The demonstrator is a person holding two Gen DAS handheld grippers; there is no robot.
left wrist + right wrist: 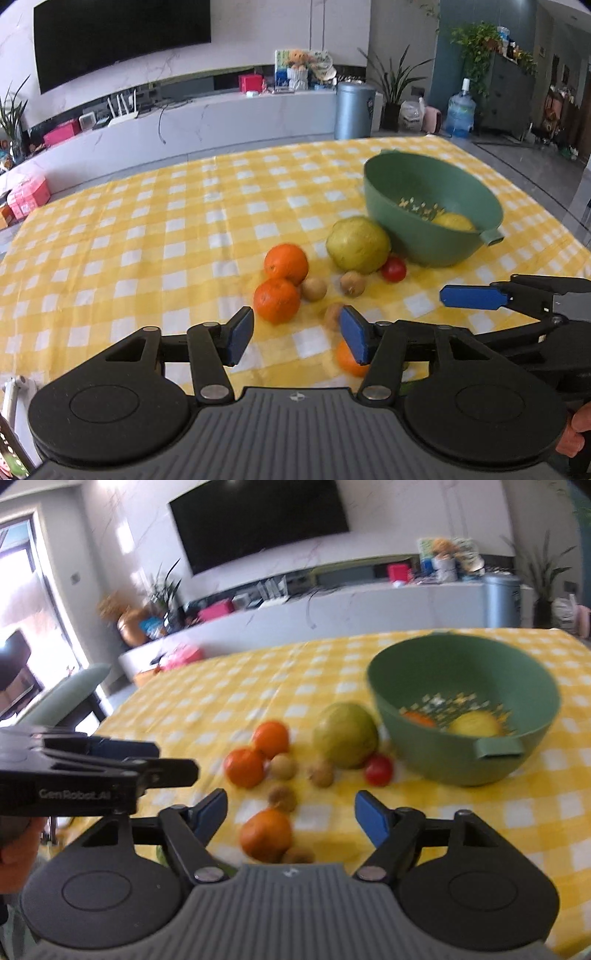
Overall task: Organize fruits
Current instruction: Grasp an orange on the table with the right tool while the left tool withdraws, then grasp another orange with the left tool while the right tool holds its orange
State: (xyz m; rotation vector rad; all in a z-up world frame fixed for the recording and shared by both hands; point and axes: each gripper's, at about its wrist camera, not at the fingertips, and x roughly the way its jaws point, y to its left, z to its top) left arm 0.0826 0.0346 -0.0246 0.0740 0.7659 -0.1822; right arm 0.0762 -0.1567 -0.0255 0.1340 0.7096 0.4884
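Loose fruit lies on the yellow checked cloth: two oranges (286, 264) (277, 301), three small brown fruits (314, 288), a big green-yellow fruit (358, 245) and a red tomato (393, 269). Right of them stands a green bowl (406, 236) with a yellow fruit (453, 222) in it. My left gripper (297, 338) is open over bare cloth, just short of the pile. Its right finger partly hides a third orange (345, 360). My right gripper (291, 816) is open, and that orange (266, 834) lies in the gap below, untouched by the pads.
The table's far edge and right edge are close behind the bowl (443, 760). A green chair (70, 698) stands at the table's left side. A person's hand (14, 853) holds the left gripper. A TV wall and a long low shelf are beyond.
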